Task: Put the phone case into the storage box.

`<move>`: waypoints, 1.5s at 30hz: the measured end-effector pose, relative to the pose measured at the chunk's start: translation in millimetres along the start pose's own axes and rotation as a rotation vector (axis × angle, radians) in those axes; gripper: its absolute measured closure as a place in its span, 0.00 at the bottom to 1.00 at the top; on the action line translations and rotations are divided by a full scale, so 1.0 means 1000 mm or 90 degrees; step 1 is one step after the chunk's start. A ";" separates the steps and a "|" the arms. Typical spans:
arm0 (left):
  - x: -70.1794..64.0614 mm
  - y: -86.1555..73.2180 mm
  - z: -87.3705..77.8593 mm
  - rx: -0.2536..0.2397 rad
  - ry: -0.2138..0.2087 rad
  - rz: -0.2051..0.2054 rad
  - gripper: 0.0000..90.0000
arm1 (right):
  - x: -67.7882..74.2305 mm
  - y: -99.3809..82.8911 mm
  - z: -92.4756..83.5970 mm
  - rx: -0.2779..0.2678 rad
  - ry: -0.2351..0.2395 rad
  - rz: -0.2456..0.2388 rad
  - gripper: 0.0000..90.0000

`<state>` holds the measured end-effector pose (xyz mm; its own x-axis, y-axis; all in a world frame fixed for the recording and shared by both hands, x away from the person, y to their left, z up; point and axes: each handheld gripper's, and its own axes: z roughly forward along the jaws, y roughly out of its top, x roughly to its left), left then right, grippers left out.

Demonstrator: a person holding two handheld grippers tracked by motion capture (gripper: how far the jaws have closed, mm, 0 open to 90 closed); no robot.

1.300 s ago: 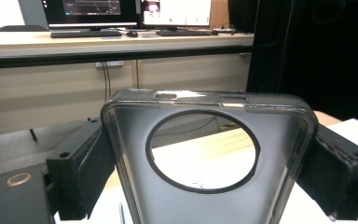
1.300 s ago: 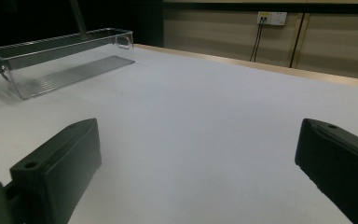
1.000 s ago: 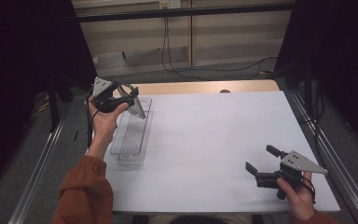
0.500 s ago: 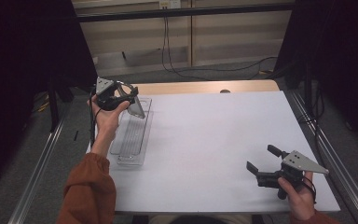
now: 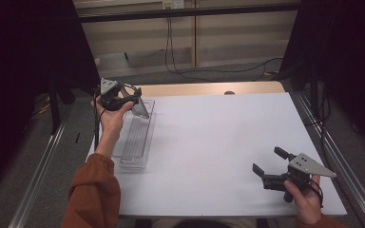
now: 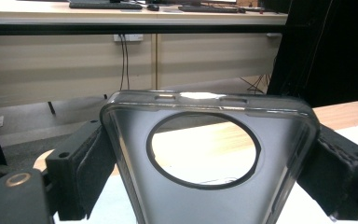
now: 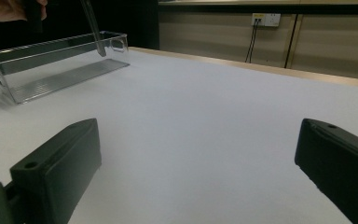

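Observation:
My left gripper [image 5: 134, 103] is raised over the far end of a clear plastic tray [image 5: 135, 137] at the table's left side. It is shut on a translucent smoky phone case [image 6: 214, 205] with a large round camera hole, which hangs edge-down from the jaws [image 5: 141, 110]. In the right gripper view the case's lower end [image 7: 94, 28] dips toward the tray's far end [image 7: 51, 70]; whether they touch I cannot tell. My right gripper [image 5: 268, 160] rests near the table's front right corner, open with nothing between its jaws [image 7: 198, 175].
White sheet [image 5: 214, 133] covers the table, with a wooden strip [image 5: 209, 89] along the far edge. Metal rails run down both sides. Cables and a cabinet stand beyond the table.
The left forearm has shifted a little, while the left gripper and case stay over the tray's far end. The right gripper has barely moved.

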<state>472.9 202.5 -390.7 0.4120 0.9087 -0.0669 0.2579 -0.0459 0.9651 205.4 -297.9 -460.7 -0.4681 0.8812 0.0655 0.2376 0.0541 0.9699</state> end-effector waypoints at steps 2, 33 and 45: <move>0.001 0.002 -0.001 -0.005 0.005 -0.006 0.14 | 0.000 0.000 0.000 0.000 -0.001 0.000 0.00; -0.006 -0.007 0.027 0.019 0.025 0.000 0.14 | -0.001 -0.001 0.000 0.010 0.004 0.004 0.00; -0.009 -0.013 0.037 0.021 0.046 0.001 0.13 | -0.001 -0.001 -0.001 0.008 0.006 0.006 0.00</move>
<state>498.1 180.0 -412.3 0.3487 0.9361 -0.0463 0.2865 -0.0594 0.9562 204.9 -299.1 -461.9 -0.4743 0.8770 0.0766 0.2526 0.0522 0.9662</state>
